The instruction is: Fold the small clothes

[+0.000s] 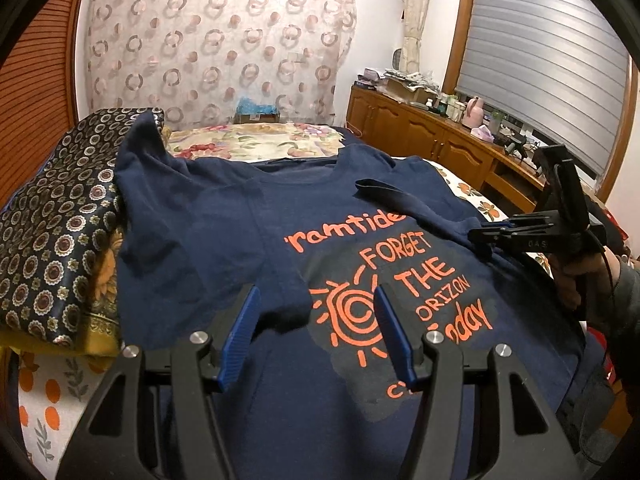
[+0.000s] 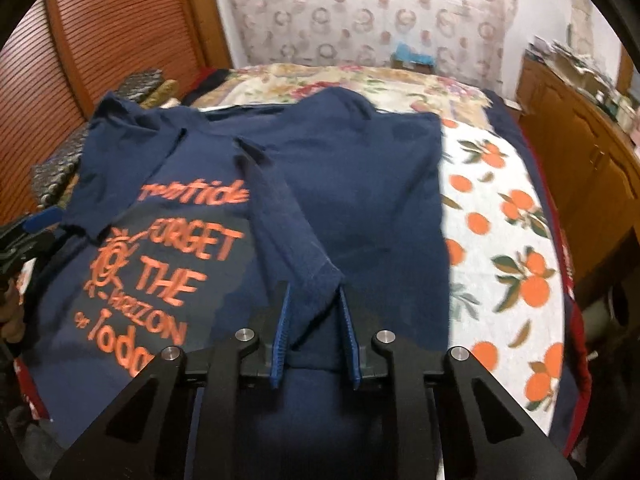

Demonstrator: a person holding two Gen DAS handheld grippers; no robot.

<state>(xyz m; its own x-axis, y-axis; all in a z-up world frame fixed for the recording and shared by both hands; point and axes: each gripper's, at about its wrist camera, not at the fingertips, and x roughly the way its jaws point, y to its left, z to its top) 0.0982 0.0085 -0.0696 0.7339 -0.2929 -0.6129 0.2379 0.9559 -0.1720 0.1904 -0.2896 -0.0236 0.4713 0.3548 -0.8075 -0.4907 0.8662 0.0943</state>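
Two black grippers with blue pads are working over a navy blue cotton T-shirt (image 1: 360, 208) printed with orange lettering and a sun, which is lying chest-up on a bed under a white bedspread with an orange-fruit print (image 2: 500, 216). In the right wrist view the right gripper (image 2: 314, 304) is sitting with its jaws narrowed around a bunched fold of the shirt's sleeve hem; the pads are pressing the cloth on both sides. The left gripper (image 1: 316, 300) is hovering half open above the sun print, with nothing between its pads. A stack of folded dark quilts patterned with rings (image 1: 52, 240) is crowding the shirt's far sleeve, which is lying draped up against it. Beyond the bed, a floral bed cover (image 1: 256, 140) is lying before a sheer curtain with pink rings (image 1: 216, 44), and a wooden sideboard cluttered with boxes and bottles (image 1: 424, 128) is running under a window with a grey blind (image 1: 548, 60).
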